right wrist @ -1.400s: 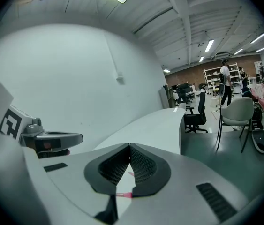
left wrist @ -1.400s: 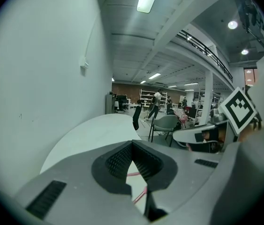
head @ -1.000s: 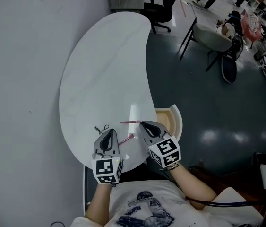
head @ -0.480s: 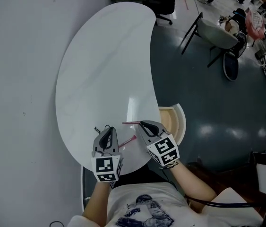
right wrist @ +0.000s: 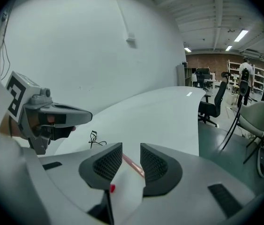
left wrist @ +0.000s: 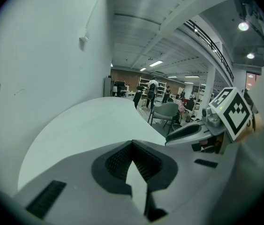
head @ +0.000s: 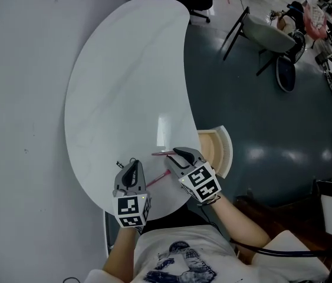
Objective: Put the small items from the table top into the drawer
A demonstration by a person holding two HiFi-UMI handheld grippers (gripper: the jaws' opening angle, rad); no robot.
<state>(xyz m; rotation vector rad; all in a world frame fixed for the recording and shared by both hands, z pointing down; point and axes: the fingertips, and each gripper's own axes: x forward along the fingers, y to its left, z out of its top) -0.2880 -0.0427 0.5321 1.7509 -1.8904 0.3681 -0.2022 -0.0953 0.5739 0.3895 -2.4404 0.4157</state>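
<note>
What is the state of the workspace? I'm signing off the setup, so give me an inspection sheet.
Surface: white curved table, mostly bare.
Job's things: pink stick at the right tongs' tips; second pink stick between the grippers; small black wire item by the left tongs; drawer open at the table's right edge.
Clutter: nothing seen.
Grippers: left tongs shut, empty; right tongs have just been opening, pink stick in the gap, pads off it.
Cables: dark cable by the person's right arm.
Surroundings: white wall, dark floor, chairs.

Thin pink stick (head: 161,153) flat on white table (head: 124,69), drawer (head: 213,149) open
</note>
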